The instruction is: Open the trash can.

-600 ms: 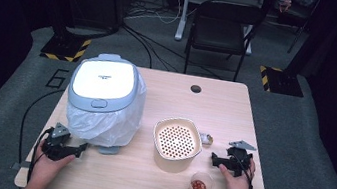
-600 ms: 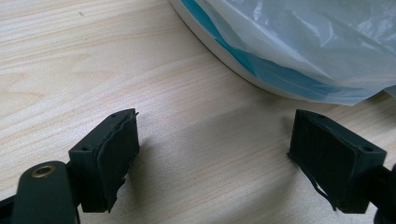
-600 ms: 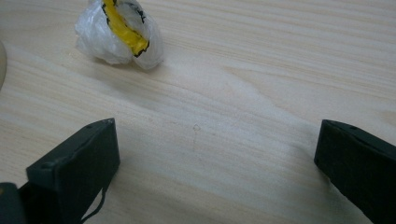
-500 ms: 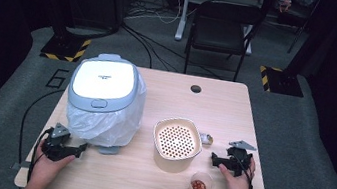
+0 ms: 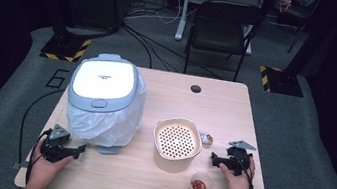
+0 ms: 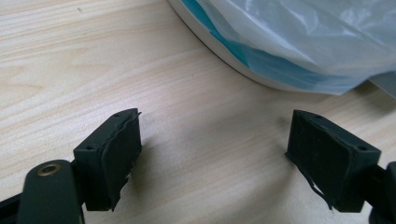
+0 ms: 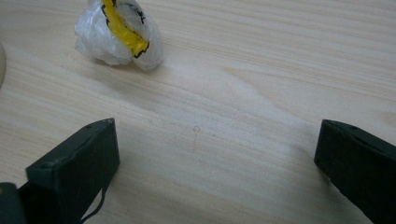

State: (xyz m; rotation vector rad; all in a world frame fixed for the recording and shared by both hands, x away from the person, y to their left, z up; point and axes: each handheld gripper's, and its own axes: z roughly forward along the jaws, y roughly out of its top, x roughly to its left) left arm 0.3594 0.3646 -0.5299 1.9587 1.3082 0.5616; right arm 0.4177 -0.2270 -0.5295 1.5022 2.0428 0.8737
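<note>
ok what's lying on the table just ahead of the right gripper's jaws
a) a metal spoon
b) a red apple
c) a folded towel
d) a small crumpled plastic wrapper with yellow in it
d: in the right gripper view a small crumpled plastic wrapper with yellow and black inside lies on the table ahead of the right gripper, whose jaws stand wide apart with nothing between them.

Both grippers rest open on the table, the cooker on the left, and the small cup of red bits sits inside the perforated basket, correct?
Not quite. In the high view the cup stands on the table, in front of the basket and apart from it. The rest holds: left gripper and right gripper open, cooker on the left.
</note>
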